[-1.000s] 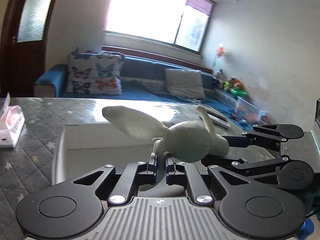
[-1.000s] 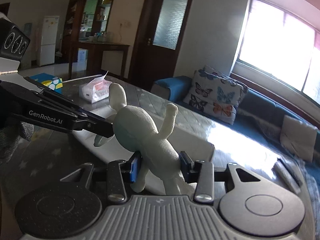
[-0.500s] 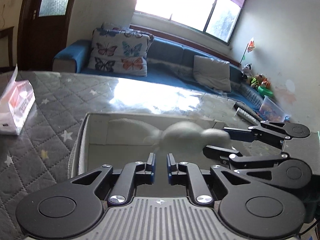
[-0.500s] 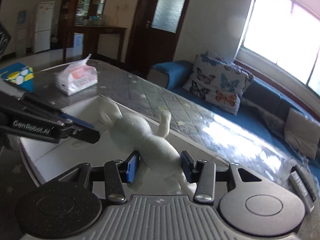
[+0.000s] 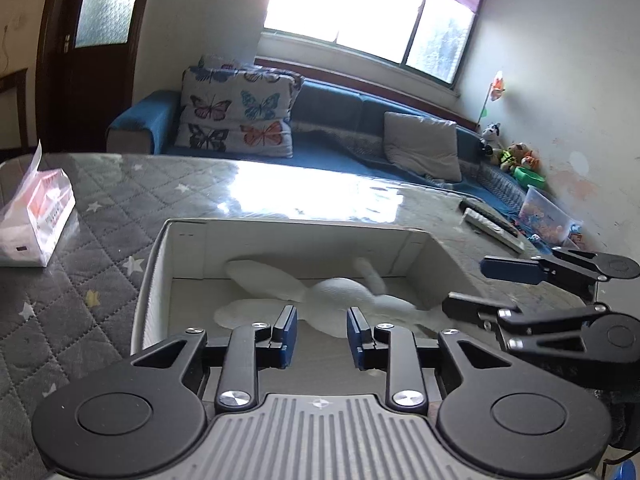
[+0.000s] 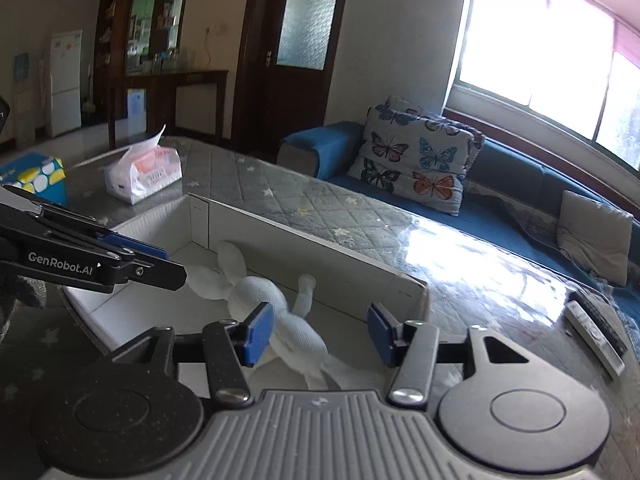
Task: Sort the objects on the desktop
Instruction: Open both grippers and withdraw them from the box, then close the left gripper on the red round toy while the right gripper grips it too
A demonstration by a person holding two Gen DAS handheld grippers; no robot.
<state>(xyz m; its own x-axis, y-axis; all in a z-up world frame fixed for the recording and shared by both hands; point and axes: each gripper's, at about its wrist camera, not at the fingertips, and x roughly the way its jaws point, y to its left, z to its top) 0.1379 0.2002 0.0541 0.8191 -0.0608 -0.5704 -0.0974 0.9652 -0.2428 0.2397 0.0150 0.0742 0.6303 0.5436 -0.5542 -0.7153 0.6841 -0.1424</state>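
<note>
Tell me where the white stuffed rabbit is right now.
The stuffed rabbit lies inside the white box on the table, just ahead of both open tools in both views.

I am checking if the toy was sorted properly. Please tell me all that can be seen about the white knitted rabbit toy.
The white knitted rabbit toy looks soft, with a mesh-like fabric, two long floppy ears, a rounded body and thin limbs, one pointing upward. It lies on its side on the floor of the shallow white cardboard box. The left gripper and right gripper are both open above it; neither holds it.
</note>
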